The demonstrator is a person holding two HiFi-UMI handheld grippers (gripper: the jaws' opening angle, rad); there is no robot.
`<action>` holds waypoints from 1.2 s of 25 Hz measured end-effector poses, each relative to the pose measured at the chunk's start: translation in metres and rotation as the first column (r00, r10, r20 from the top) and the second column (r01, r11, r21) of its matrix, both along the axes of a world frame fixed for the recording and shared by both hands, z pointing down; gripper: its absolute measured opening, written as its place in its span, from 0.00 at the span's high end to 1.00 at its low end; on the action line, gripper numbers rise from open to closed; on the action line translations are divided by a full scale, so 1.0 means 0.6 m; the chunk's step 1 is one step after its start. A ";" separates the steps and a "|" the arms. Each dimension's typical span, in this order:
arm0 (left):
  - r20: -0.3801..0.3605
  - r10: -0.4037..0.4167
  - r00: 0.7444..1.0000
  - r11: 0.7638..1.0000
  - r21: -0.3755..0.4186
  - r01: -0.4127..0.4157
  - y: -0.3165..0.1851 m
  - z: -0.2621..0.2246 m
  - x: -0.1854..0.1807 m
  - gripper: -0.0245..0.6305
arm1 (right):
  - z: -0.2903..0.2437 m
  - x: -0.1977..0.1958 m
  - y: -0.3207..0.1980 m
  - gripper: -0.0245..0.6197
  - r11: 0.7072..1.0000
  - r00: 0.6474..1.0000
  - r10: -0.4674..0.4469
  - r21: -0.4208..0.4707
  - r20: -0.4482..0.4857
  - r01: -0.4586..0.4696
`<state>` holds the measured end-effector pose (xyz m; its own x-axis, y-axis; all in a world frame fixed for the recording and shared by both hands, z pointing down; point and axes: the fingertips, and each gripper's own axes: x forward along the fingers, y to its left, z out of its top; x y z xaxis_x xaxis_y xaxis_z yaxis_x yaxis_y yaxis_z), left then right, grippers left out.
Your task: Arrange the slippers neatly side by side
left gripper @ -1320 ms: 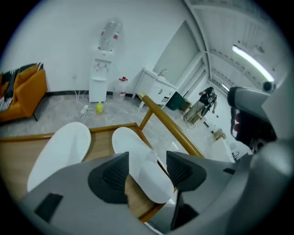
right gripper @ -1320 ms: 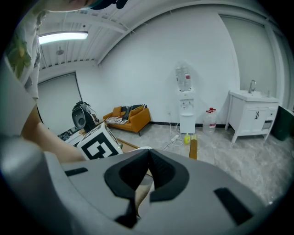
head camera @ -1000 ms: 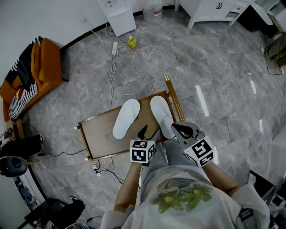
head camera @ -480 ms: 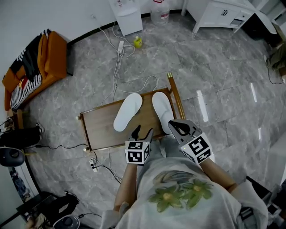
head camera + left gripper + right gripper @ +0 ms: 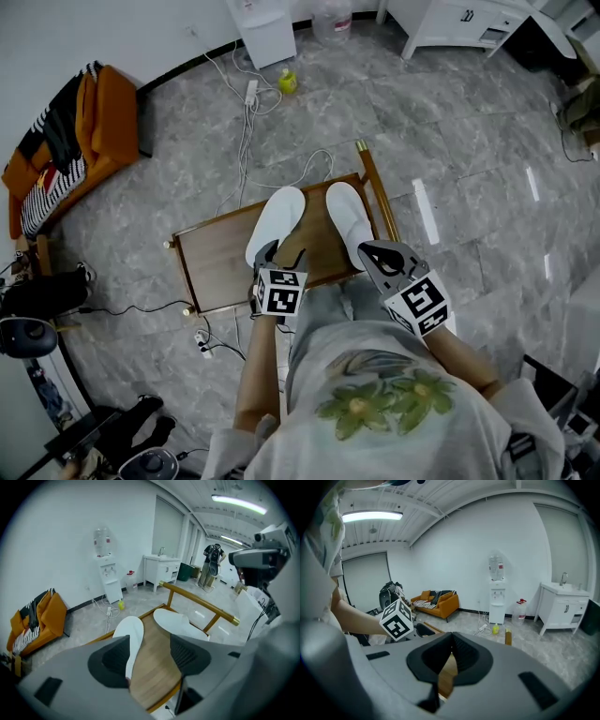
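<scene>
Two white slippers lie toes-away on a wooden chair seat (image 5: 217,262). The left slipper (image 5: 275,225) (image 5: 131,629) angles to the left; the right slipper (image 5: 348,221) (image 5: 177,623) lies straighter, beside the brass-tipped back rail (image 5: 377,202). My left gripper (image 5: 280,258) (image 5: 150,656) is open at the heel of the left slipper, its left pad over that slipper's edge, with bare wood between the jaws. My right gripper (image 5: 382,260) (image 5: 451,648) is shut on nothing, just behind and right of the right slipper's heel.
Grey marble floor surrounds the chair. White cables (image 5: 246,122) and a power strip trail off behind it, past a yellow bottle (image 5: 288,84) and a water dispenser (image 5: 262,28). An orange sofa (image 5: 89,131) stands far left, a white cabinet (image 5: 459,23) far right.
My left gripper has moved forward to the left slipper's heel, still open. The right gripper stays shut near the right slipper's heel. The slippers have not moved on the seat.
</scene>
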<state>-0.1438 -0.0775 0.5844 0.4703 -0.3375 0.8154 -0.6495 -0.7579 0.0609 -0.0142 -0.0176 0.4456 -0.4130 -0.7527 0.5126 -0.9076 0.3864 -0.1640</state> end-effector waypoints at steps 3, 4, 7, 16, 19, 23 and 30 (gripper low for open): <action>0.068 0.055 0.996 0.998 0.014 -0.056 -0.013 0.027 -0.015 0.55 | 0.007 -0.007 -0.003 0.95 1.000 1.000 0.021 -0.003 -0.002 -0.021; 0.083 0.069 0.994 0.997 0.013 -0.070 -0.015 0.035 -0.019 0.55 | 0.010 -0.010 -0.004 0.95 1.000 1.000 0.030 -0.006 -0.001 -0.030; 0.100 0.101 0.990 0.995 0.005 -0.102 -0.021 0.051 -0.028 0.55 | 0.019 -0.020 -0.009 0.95 0.998 0.998 0.055 -0.017 0.004 -0.055; 0.108 0.159 0.981 0.987 0.007 -0.161 -0.048 0.079 -0.049 0.55 | 0.064 -0.074 -0.028 0.95 0.994 0.994 0.097 -0.056 0.050 -0.094; 0.106 0.176 0.979 0.984 0.001 -0.177 -0.056 0.088 -0.050 0.55 | 0.077 -0.088 -0.038 0.95 0.993 0.994 0.098 -0.070 0.057 -0.094; 0.122 0.228 0.966 0.974 -0.024 -0.227 -0.053 0.114 -0.043 0.53 | 0.089 -0.093 -0.045 0.95 0.991 0.993 0.106 -0.082 0.059 -0.101; 0.210 0.290 0.934 0.956 -0.026 -0.291 -0.058 0.169 -0.024 0.53 | 0.109 -0.072 -0.051 0.95 0.986 0.989 0.139 -0.105 0.053 -0.133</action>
<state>-0.1581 -0.1126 0.6857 0.3673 -0.2163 0.9046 -0.3981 -0.9155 -0.0573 -0.0574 -0.0484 0.5112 -0.3427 -0.7496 0.5663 -0.9379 0.2386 -0.2517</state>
